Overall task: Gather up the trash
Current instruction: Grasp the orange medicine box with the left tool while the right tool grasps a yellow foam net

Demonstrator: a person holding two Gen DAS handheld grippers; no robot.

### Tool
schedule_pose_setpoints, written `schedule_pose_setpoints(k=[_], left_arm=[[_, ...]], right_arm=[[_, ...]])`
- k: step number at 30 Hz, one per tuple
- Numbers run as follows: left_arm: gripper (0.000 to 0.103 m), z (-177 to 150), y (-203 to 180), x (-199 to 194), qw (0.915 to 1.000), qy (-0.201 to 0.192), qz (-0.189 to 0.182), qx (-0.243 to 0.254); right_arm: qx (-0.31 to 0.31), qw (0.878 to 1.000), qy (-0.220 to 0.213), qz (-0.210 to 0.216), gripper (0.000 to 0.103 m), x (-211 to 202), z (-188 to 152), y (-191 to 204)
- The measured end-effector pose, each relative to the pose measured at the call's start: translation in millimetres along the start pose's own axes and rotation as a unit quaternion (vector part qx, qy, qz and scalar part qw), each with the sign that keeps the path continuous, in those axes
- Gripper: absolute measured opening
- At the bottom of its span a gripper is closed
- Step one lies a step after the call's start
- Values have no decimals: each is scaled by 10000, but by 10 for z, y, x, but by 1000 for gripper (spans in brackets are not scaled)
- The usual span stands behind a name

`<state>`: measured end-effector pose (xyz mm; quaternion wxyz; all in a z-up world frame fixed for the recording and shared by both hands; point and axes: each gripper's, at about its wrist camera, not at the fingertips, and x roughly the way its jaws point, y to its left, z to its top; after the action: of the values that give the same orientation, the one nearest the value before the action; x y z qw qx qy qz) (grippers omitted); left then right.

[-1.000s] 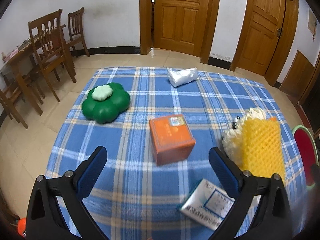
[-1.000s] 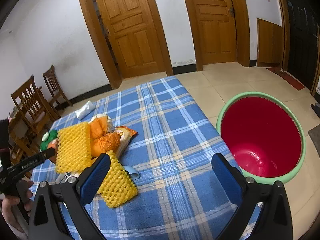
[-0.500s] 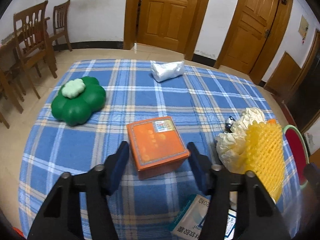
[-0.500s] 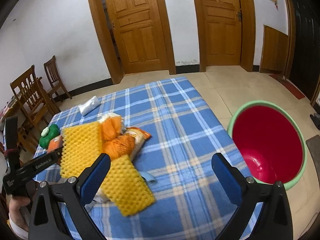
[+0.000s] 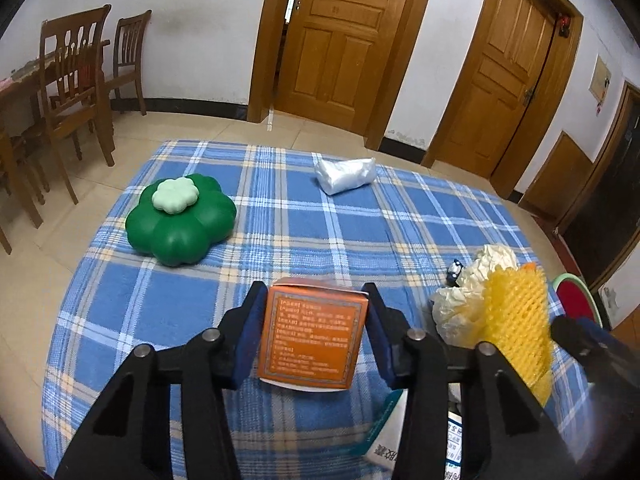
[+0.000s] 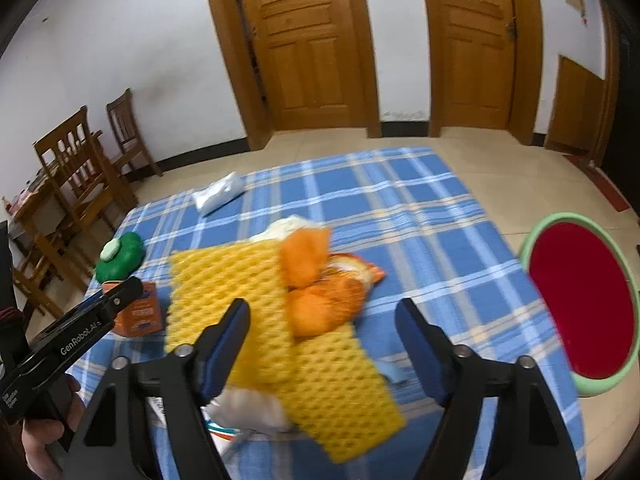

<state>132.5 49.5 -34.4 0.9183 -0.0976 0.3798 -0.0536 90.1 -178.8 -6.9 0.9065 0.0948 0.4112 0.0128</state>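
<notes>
1. Left gripper (image 5: 312, 320) – low centre of its frame, jaws closing, pads pressed on the sides of the small orange printed cardboard box (image 5: 312, 332).
2. Right gripper (image 6: 322, 344) – jaws closing over yellow foam-net sleeves (image 6: 256, 304), not yet touching them.
3. Round red basin with green rim (image 6: 618, 384) at right edge, beside the blue plaid tablecloth (image 6: 400, 200).

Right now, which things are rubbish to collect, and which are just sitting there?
Rubbish job: orange box between the closing left tongs, yellow foam nets, orange wrappers, red bin.
Just there: green flower-shaped box, chairs, doors.
</notes>
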Motion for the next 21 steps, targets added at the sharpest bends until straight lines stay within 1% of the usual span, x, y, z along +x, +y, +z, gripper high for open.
schedule_pose_setpoints(k=[2,3,5,8,15,17,19,20,21], left_arm=[[48,7,41,-9,10000,16,-59,-31],[48,9,54,-4,10000,35,-76,-44],[48,11,79,27,9999,116,-99,-65],[48,1,108,69,9996,245,-121,-111],[49,-32,107,93,9993,312,-135,-148],[49,-40,111,111,9992,340,-128,-179],[49,-46,116,119,9992,327,-105,-189],[49,-45,120,115,9992,326,-94,-198],[49,-48,127,107,9992,314,-102,-223]], right_arm=[[-48,10000,27,57,65,36,-12,57],[-81,9999,27,73,63,49,-16,91],[-123,9999,36,96,55,68,-20,141],[-147,9997,77,176,45,90,-16,167],[-219,9986,110,460,36,69,-23,199],[-201,9982,131,550,30,70,-26,204],[-154,9973,183,689,26,84,-30,190],[-135,9971,206,724,19,89,-34,182],[-134,9968,232,752,15,92,-39,179]])
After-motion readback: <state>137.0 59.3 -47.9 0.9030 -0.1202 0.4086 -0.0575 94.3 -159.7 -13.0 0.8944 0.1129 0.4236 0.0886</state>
